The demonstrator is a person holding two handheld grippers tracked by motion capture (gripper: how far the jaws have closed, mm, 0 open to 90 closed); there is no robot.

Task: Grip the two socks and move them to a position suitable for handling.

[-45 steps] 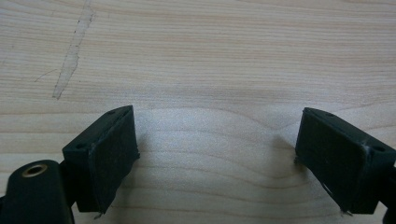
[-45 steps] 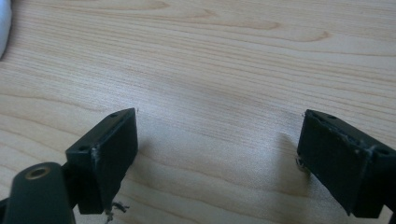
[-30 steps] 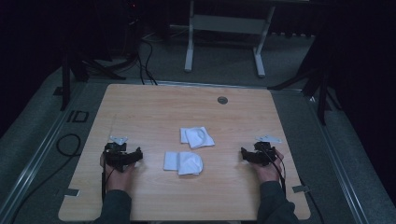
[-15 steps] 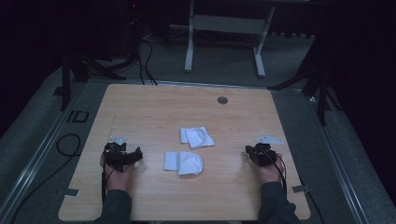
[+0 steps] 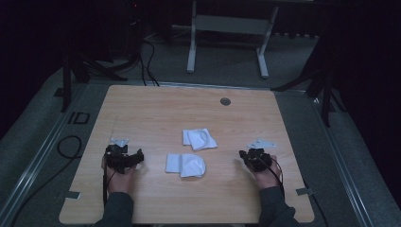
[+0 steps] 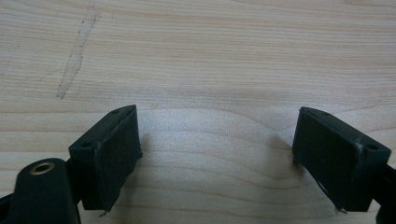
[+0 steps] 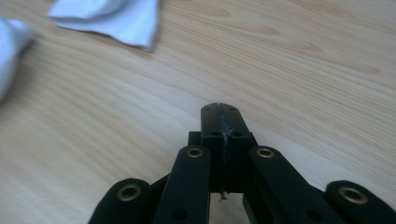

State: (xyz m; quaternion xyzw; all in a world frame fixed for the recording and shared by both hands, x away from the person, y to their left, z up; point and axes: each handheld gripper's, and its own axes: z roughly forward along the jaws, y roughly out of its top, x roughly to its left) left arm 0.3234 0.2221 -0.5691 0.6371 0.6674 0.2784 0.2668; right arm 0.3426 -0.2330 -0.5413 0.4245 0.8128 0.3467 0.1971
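Note:
Two white folded cloths lie near the middle of the wooden table (image 5: pixel 142 109): one farther back (image 5: pixel 199 139) and one nearer the person (image 5: pixel 186 165). My left gripper (image 5: pixel 137 158) rests on the table left of the near cloth. Its jaws (image 6: pixel 217 154) stand wide open over bare wood, with nothing between them. My right gripper (image 5: pixel 243 155) is right of the cloths and points toward them. Its jaws (image 7: pixel 219 116) are pressed together on nothing. In the right gripper view the far cloth (image 7: pixel 112 18) lies ahead at the upper left and the near cloth (image 7: pixel 11 51) at the left edge.
A round cable grommet (image 5: pixel 225 101) sits near the table's far edge. Small tape pieces (image 5: pixel 72 195) (image 5: pixel 302 191) mark the front corners. Beyond the table stand a white desk frame (image 5: pixel 227 28) and dark stands. A black cable (image 5: pixel 68 146) loops on the floor at the left.
My right hand has shifted a little to the left, toward the cloths. The left hand and both cloths have stayed put.

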